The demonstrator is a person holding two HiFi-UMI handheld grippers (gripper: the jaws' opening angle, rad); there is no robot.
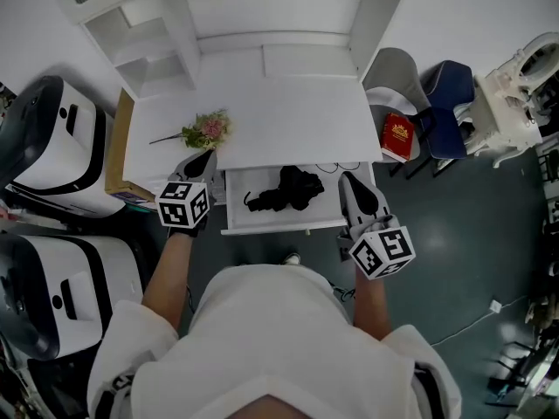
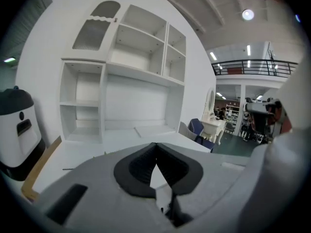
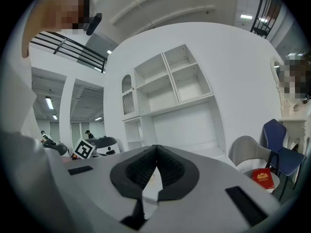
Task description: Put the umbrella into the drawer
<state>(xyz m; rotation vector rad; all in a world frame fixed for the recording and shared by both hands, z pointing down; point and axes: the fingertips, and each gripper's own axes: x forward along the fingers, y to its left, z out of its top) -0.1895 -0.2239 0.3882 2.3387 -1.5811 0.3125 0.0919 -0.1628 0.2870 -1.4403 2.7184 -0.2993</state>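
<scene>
Umbrella (image 1: 284, 190) first: it lies black and folded inside the open drawer (image 1: 271, 226), near the middle, with a thin end reaching toward the drawer's left wall. Both your grippers are apart from it.

Your left gripper (image 1: 207, 157) is just outside the drawer's left front corner. Its marker cube is toward you and its tips point away from you over the bench (image 1: 297, 112). Its jaws are clenched, tip against tip. Its own view shows nothing between them, only a sliver of white bench behind the gap lower down.

Your right gripper (image 1: 348, 180) is just outside the drawer's right wall, close to the front corner, also pointing away from you. Its jaws are clenched too, the dark pads meeting at the tips with nothing caught in them.

Behind the drawer the bench top is white, and shelves (image 1: 148, 33) rise along its far side. Flowers (image 1: 207, 131) lie on the bench left of the drawer and a little behind it, just beyond your left gripper's tips. Right of the drawer, past the bench edge, a red book (image 1: 397, 137) rests on the seat of a grey chair (image 1: 393, 64). A blue chair (image 1: 450, 94) stands beside that, farther from the drawer. Left of the drawer, off the bench, stand two white machines (image 1: 61, 142).
</scene>
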